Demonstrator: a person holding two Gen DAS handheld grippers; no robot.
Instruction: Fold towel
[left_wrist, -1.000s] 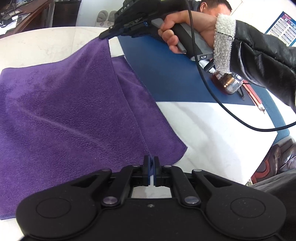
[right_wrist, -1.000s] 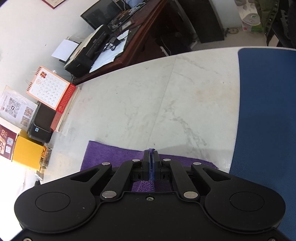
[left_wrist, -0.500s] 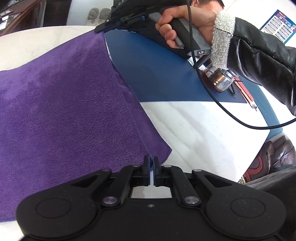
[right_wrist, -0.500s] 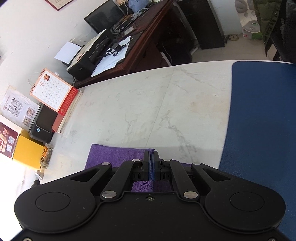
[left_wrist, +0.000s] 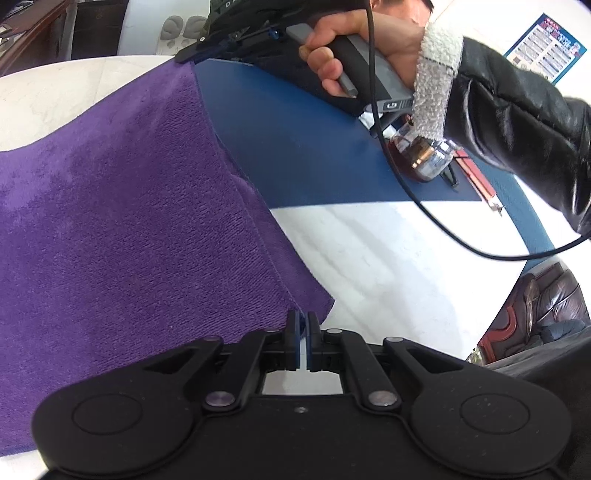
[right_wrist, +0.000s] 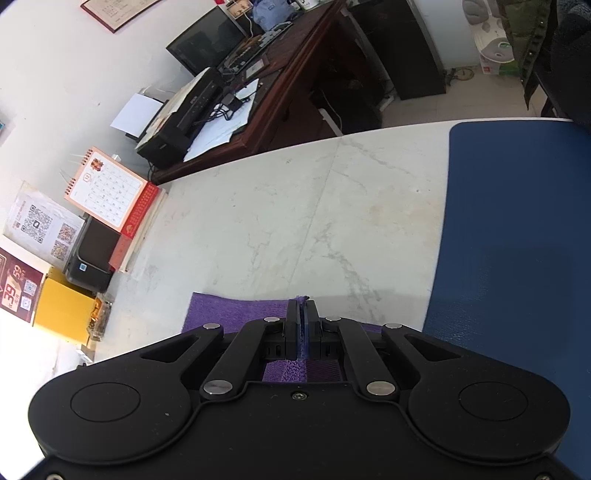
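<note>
Two black grippers pinch one purple terry towel (left_wrist: 129, 229). Left gripper (left_wrist: 302, 325) clamps its near corner. Right gripper (right_wrist: 303, 314) clamps the far corner above the white marble table (right_wrist: 280, 206).

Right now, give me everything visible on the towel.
The towel is purple, a fuzzy terry-like cloth with a stitched hem. It is partly lifted off the white marble table. The left gripper pinches its near corner, the right gripper its far corner, both jaws shut. Another layer shows beneath the right edge.

Black two-finger left gripper (left_wrist: 302, 334) with blue pads and silver pivot screws; matching right gripper (right_wrist: 303, 325), grey handle, black cable, black leather sleeve (left_wrist: 524, 125), white fleece cuff (left_wrist: 437, 81).
</note>
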